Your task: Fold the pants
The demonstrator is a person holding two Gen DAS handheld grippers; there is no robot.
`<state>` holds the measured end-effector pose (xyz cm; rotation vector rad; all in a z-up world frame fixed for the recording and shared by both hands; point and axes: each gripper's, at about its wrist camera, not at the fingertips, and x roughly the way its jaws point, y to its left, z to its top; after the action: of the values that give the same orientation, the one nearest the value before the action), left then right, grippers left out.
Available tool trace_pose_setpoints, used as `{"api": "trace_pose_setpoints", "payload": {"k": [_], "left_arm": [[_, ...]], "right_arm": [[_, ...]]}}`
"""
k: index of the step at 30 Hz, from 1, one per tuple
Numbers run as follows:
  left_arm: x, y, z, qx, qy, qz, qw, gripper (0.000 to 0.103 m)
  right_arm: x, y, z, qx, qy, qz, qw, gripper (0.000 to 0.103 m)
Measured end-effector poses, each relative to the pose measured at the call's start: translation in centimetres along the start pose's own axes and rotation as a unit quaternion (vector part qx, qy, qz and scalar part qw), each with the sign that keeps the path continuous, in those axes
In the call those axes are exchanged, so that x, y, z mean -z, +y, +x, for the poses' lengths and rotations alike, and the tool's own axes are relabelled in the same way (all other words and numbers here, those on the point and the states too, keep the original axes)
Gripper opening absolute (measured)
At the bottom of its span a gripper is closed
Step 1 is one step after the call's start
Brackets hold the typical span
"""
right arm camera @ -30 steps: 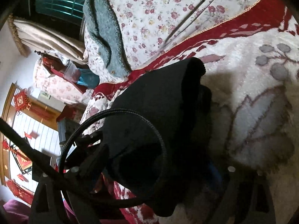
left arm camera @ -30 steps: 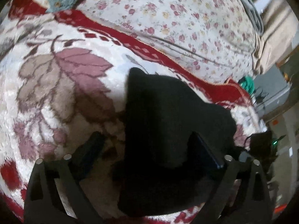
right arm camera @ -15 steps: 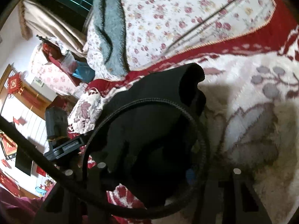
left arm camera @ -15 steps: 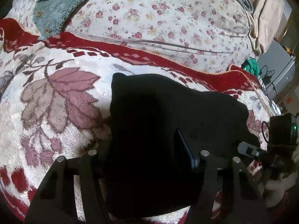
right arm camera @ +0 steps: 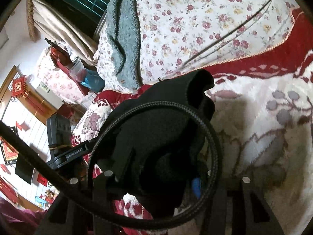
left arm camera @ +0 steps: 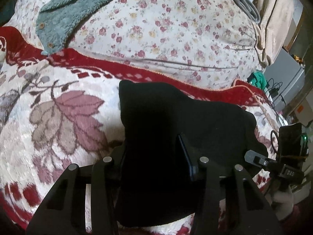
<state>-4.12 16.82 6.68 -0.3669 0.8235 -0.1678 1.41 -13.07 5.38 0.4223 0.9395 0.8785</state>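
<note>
The black pants [left arm camera: 176, 117] lie bunched on a plush red-and-white leaf-patterned blanket [left arm camera: 58, 121]. My left gripper [left arm camera: 152, 146] has its jaws closing on the near edge of the pants; thick fabric fills the gap and the pads press into it, lifted slightly off the blanket. In the right wrist view the pants [right arm camera: 166, 121] hang in a folded wad, and my right gripper [right arm camera: 160, 172] is shut on that end, its blue pad [right arm camera: 195, 186] against the cloth. A braided black cable [right arm camera: 213, 137] loops in front of the pants. The right gripper's body [left arm camera: 289, 156] shows at the left view's right edge.
A floral quilt [left arm camera: 176, 29] is heaped behind the pants, with a teal fleece garment [left arm camera: 64, 13] draped over it. Beige curtains [right arm camera: 58, 29] and a dark window stand beyond. The bed's edge drops off at the right of the left wrist view, with cables and boxes [left arm camera: 273, 92] below.
Both grippers went from wide open around the pants to closed on the fabric. Both have risen, lifting the near edge of the pants off the blanket.
</note>
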Motion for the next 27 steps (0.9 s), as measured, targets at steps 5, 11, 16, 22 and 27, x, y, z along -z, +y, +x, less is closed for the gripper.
{"api": "trace_pose_setpoints", "payload": {"k": [5,11,16,22,27], "left_arm": [[-1.6,-0.4,-0.2,-0.001,-0.014,0.004,0.9999,0.044],[-2.9,-0.7,-0.2,0.000,-0.023,0.007,0.9997,0.045],[-3.6,-0.8,0.3,-0.003,-0.023,0.007,0.9997,0.044],[-4.2,-0.9,0.8,-0.008,-0.023,0.009,0.9997,0.044],[-5.0,-1.1,1.1,-0.014,-0.025,0.014,0.9995,0.044]], "right_arm": [[-1.3,0.3,-0.1,-0.001,-0.013,-0.005,1.000,0.048],[-3.0,0.1,0.0,0.000,-0.023,-0.007,1.000,0.048],[-3.8,-0.2,0.2,0.005,-0.026,-0.007,1.000,0.048],[-4.5,-0.6,0.7,0.007,-0.029,-0.004,1.000,0.048],[-5.3,-0.9,1.0,0.012,-0.030,-0.005,0.999,0.048]]}}
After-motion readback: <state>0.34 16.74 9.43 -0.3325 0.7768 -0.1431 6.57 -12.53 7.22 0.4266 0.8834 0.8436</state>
